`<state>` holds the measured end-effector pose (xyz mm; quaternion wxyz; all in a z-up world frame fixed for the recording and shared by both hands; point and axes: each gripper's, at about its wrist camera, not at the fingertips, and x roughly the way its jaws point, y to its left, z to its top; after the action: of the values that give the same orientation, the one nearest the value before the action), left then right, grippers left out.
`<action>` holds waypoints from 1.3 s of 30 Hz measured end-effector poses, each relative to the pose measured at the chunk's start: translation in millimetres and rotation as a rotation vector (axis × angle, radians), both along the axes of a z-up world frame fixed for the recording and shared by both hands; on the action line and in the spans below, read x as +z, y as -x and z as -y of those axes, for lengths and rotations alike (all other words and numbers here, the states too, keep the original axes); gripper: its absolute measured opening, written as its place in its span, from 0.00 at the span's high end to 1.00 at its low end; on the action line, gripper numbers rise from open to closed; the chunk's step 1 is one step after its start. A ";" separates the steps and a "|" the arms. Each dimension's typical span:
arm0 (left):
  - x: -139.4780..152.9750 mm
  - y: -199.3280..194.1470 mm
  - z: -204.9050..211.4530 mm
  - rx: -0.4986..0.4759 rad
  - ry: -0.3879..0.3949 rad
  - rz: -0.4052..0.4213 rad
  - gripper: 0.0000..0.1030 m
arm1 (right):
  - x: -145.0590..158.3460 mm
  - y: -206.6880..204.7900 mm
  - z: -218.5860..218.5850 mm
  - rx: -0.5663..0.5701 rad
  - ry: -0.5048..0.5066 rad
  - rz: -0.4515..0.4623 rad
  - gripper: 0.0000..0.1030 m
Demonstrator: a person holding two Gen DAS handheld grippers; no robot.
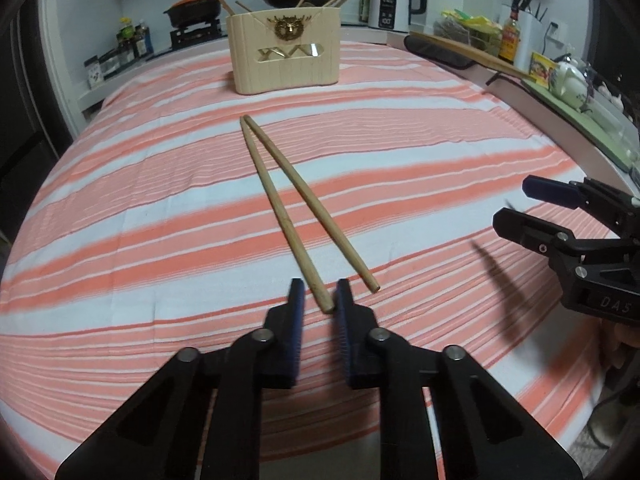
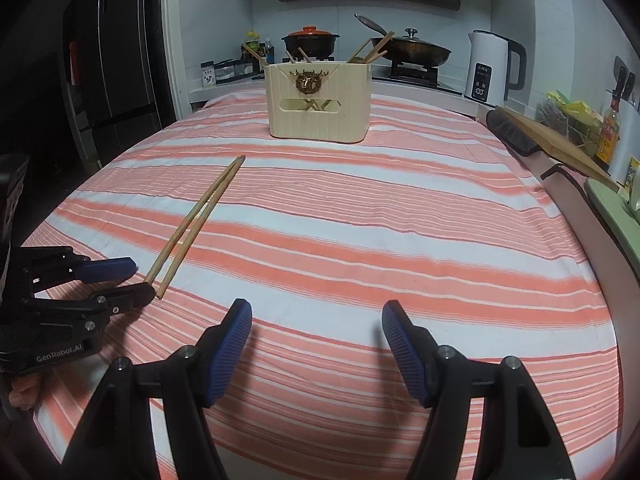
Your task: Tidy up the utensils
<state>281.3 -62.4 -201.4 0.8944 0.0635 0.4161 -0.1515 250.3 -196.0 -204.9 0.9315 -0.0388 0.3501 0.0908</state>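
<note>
Two wooden chopsticks [image 1: 280,200] lie on the striped cloth in a narrow V, also seen in the right wrist view [image 2: 196,220]. My left gripper [image 1: 320,294] is partly open, its jaws on either side of the near end of one chopstick, not closed on it. It shows in the right wrist view [image 2: 136,280] at the left. My right gripper [image 2: 316,316] is open wide and empty over the cloth; it shows in the left wrist view [image 1: 516,204] at the right. A cream utensil holder [image 1: 286,50] with several chopsticks stands at the far middle, also in the right wrist view [image 2: 320,100].
The table carries an orange and white striped cloth [image 2: 400,240]. Behind it are a stove with a wok [image 2: 412,52], a clay pot [image 2: 310,40] and a white kettle [image 2: 492,68]. A wooden board [image 2: 552,140] and bottles line the right counter.
</note>
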 end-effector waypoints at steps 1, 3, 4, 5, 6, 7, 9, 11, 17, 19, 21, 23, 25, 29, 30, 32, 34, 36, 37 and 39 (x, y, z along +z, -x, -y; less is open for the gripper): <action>0.1 -0.3 -1.7 0.010 0.009 -0.001 0.91 | 0.6 1.3 -1.9 0.007 0.007 0.002 0.33; 0.4 -0.6 -6.3 0.041 0.017 0.002 0.94 | 3.9 4.8 -8.4 0.032 0.023 0.010 0.33; 0.6 -1.0 -10.6 0.062 0.026 0.001 0.94 | 5.4 6.2 -12.0 0.049 0.021 0.010 0.33; 0.6 -2.1 -15.6 0.085 0.037 -0.001 0.96 | 6.5 6.8 -16.4 0.070 0.014 0.002 0.33; 0.7 -2.8 -21.6 0.111 0.050 -0.002 0.96 | 6.8 6.5 -19.9 0.088 0.005 -0.008 0.33; 1.1 -3.0 -28.6 0.136 0.062 -0.003 0.96 | 6.8 5.6 -24.7 0.105 -0.006 -0.022 0.33; 2.3 -2.5 -41.7 0.181 0.076 -0.001 0.96 | 6.5 1.5 -35.9 0.142 -0.026 -0.052 0.35; 4.0 0.1 -55.2 0.209 0.089 0.002 0.96 | 7.1 -4.2 -49.3 0.188 -0.051 -0.082 0.39; 0.5 8.5 -82.6 0.286 0.084 0.011 0.96 | 8.8 -32.8 -98.4 0.238 -0.091 -0.149 0.39; -2.4 9.3 -87.5 0.312 0.092 0.009 0.96 | 5.6 -42.3 -115.8 0.237 -0.083 -0.160 0.39; -2.4 10.4 -88.6 0.318 0.096 0.012 0.96 | -2.3 -48.7 -132.3 0.238 -0.047 -0.169 0.39; -2.9 9.3 -87.0 0.315 0.090 0.011 0.96 | -12.3 -52.0 -141.0 0.237 0.002 -0.199 0.39; -2.9 9.2 -85.9 0.310 0.085 0.011 0.96 | -13.6 -47.0 -141.5 0.211 0.073 -0.166 0.63; -2.5 8.9 -82.5 0.300 0.073 0.010 0.96 | -10.4 -46.9 -110.4 0.129 0.060 -0.174 0.93; -2.5 8.3 -82.0 0.299 0.071 0.009 0.96 | -10.2 -46.3 -102.1 0.116 0.057 -0.173 0.94; -2.3 7.0 -82.0 0.298 0.070 0.006 0.95 | -9.6 -42.9 -86.6 0.074 0.068 -0.169 0.94; -1.8 5.5 -83.4 0.296 0.076 0.001 0.95 | -9.5 -38.1 -65.8 0.021 0.092 -0.161 0.94; -1.4 3.4 -84.2 0.291 0.077 -0.002 0.95 | -10.6 -33.1 -40.3 -0.039 0.114 -0.156 0.94; -1.1 2.0 -83.9 0.285 0.076 -0.003 0.95 | -10.1 -30.6 -28.8 -0.064 0.128 -0.153 0.94; -0.6 -0.4 -83.3 0.267 0.072 -0.008 0.76 | -9.2 -26.8 -7.6 -0.095 0.162 -0.147 0.94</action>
<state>281.7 20.9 -202.0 0.9067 -0.0251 0.4185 -0.0463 277.1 -188.4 -214.0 0.9003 -0.0903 0.4253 0.0206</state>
